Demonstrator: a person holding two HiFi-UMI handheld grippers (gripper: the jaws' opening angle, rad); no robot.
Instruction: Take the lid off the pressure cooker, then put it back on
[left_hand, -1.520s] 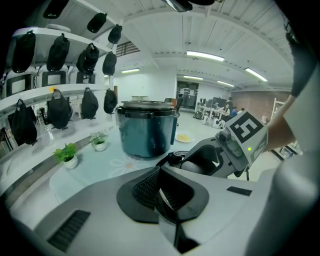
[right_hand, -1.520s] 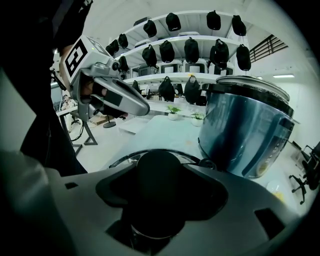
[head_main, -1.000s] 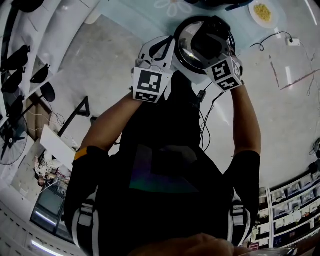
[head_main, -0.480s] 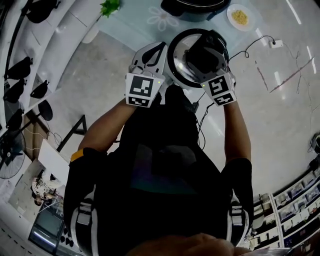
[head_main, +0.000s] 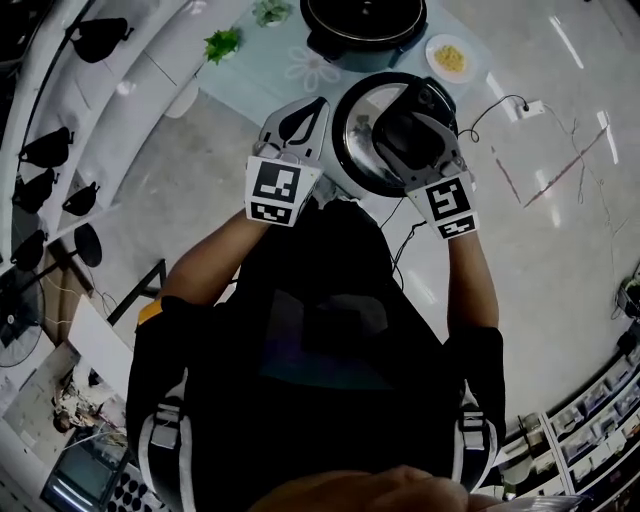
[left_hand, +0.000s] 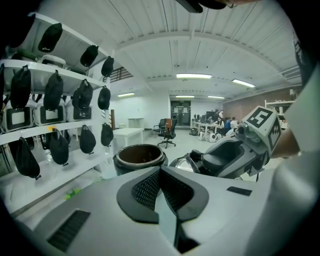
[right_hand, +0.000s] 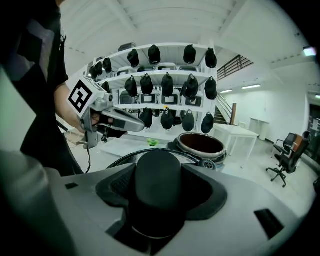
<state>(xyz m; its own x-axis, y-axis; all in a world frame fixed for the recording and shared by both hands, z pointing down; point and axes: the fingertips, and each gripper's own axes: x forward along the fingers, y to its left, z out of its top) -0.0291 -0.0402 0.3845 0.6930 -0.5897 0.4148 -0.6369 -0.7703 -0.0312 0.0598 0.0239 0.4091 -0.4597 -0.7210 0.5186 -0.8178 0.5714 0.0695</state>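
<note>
The pressure cooker lid (head_main: 358, 150), round and silver with a black handle (right_hand: 157, 187), hangs in the air below the open pot (head_main: 365, 22) as the head view shows it. My right gripper (head_main: 415, 130) is shut on that handle, with the pads on either side of it. The lid's rim (right_hand: 125, 160) shows just past the jaws. My left gripper (head_main: 303, 118) is beside the lid's left edge, its pads (left_hand: 145, 190) closed together on nothing. The pot (left_hand: 140, 155) stands lidless on the pale table (head_main: 290, 70), its dark inside showing (right_hand: 201, 142).
A plate of yellow food (head_main: 450, 58) and a small green plant (head_main: 222, 43) are on the table by the pot. Shelves of black bags (left_hand: 55, 95) run along the left. A power strip with its cable (head_main: 530, 107) lies on the floor at right.
Both grippers have risen with the lid and drawn back from the table. The open pot and the plate have come into the head view at the top.
</note>
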